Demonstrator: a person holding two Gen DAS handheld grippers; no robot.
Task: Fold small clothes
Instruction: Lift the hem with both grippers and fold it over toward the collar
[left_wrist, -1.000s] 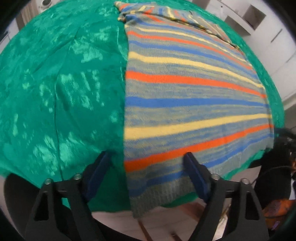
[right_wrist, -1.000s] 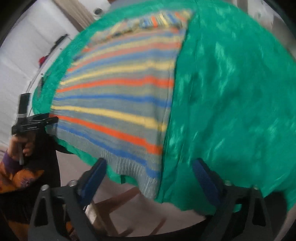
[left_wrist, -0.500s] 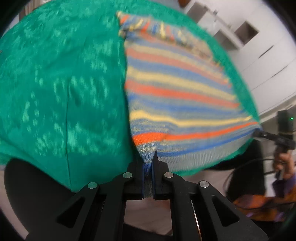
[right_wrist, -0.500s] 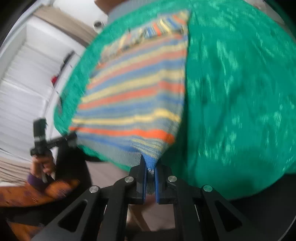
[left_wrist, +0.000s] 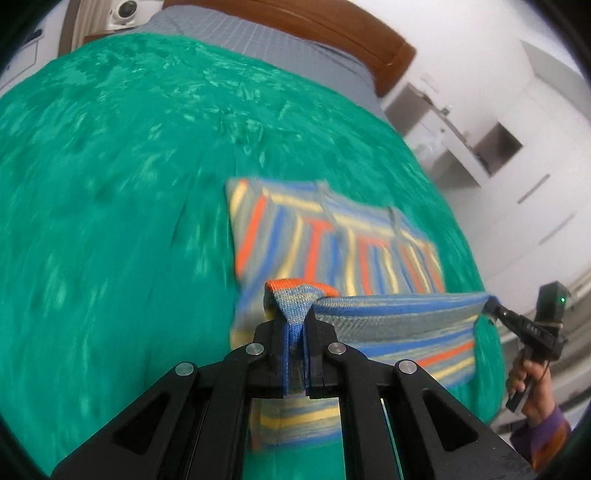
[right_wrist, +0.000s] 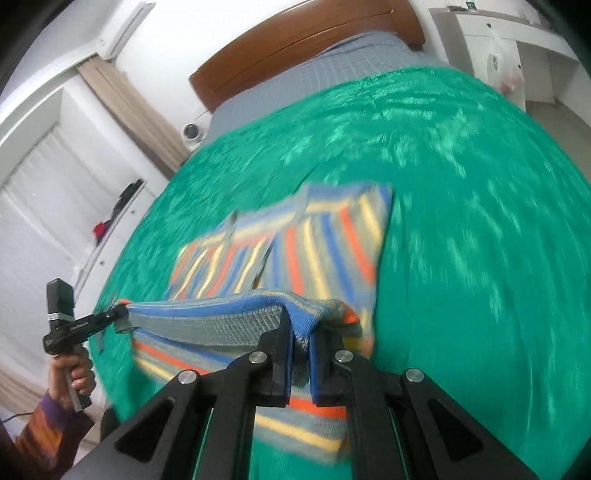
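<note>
Two grippers are clenching the same striped knit garment (left_wrist: 332, 236), one at each corner of its ribbed hem. The left gripper (left_wrist: 295, 332) is pressing its jaws tight on a pinched peak of blue-grey knit, and the right gripper (right_wrist: 301, 339) is doing likewise at the opposite corner; each is showing in the other's view, out at the far end of the taut hem. Between them the hem is stretching in a straight raised band above the green bedspread (left_wrist: 110, 221), with the near part of the garment hanging below it and the far part lying flat on the spread. Wide green cover is spreading bare on the left, right and far sides of the garment, reaching to a grey sheet (right_wrist: 314, 70) and wooden headboard (right_wrist: 295, 40). The garment is showing orange, yellow, blue and grey stripes, somewhat blurred.
</note>
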